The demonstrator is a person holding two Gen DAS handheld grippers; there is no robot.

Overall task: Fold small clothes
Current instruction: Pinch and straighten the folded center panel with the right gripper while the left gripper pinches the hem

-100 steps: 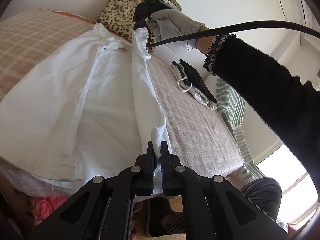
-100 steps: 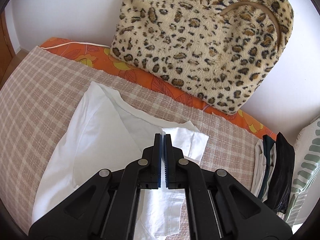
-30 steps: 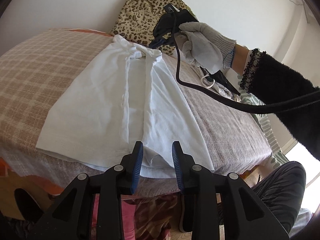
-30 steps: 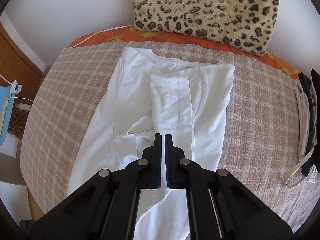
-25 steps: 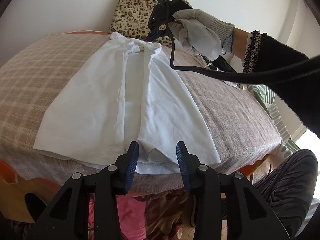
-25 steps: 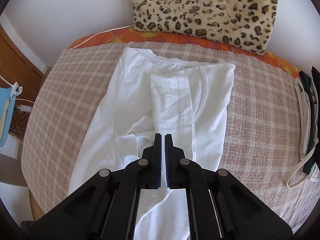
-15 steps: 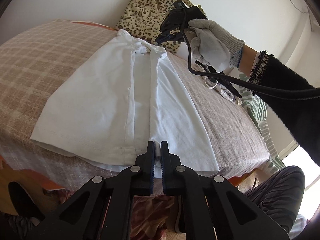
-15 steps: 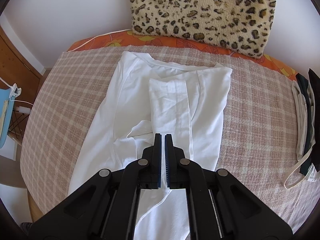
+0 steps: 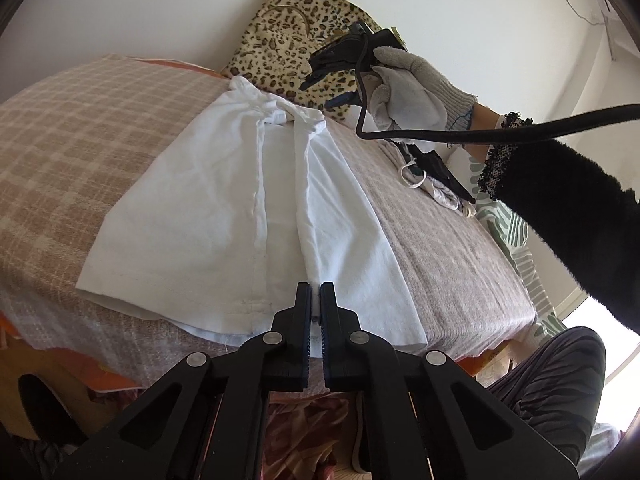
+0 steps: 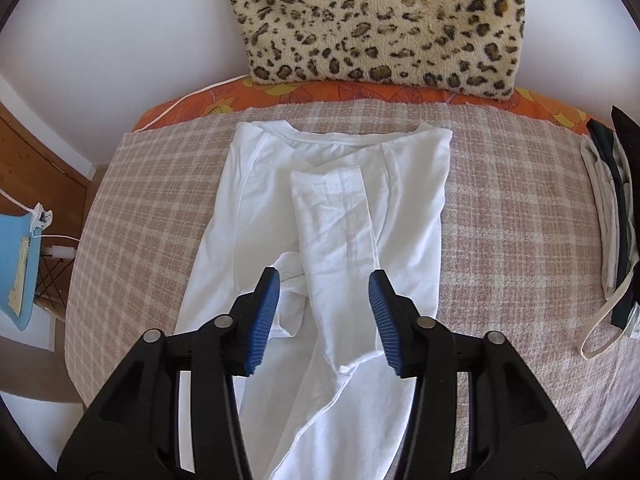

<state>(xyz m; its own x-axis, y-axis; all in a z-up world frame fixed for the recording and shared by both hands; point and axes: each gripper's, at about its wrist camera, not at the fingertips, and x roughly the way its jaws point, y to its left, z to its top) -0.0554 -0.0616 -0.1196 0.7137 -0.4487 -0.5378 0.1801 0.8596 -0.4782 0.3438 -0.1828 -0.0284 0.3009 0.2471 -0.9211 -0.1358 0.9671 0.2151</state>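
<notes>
A white t-shirt point(image 9: 248, 216) lies on the checked bed cover point(image 9: 80, 148), both sides folded toward the middle, a sleeve laid down its centre point(image 10: 336, 216). My left gripper point(image 9: 316, 296) is shut on a fold of the shirt at its bottom hem, near the bed's front edge. My right gripper point(image 10: 324, 292) is open and empty, held above the shirt's upper middle; it also shows in the left wrist view point(image 9: 340, 60), in a gloved hand over the collar end.
A leopard-print cushion point(image 10: 380, 20) leans on the wall behind the shirt. A small pile of dark and white clothes point(image 10: 612, 208) lies at the bed's right edge. A blue ironing board point(image 10: 16, 256) stands left of the bed. My cable point(image 9: 500, 128) crosses the right.
My left gripper closed on the shirt's bottom hem about half a second ago and still holds it. My right gripper, shut until now, has opened over the shirt.
</notes>
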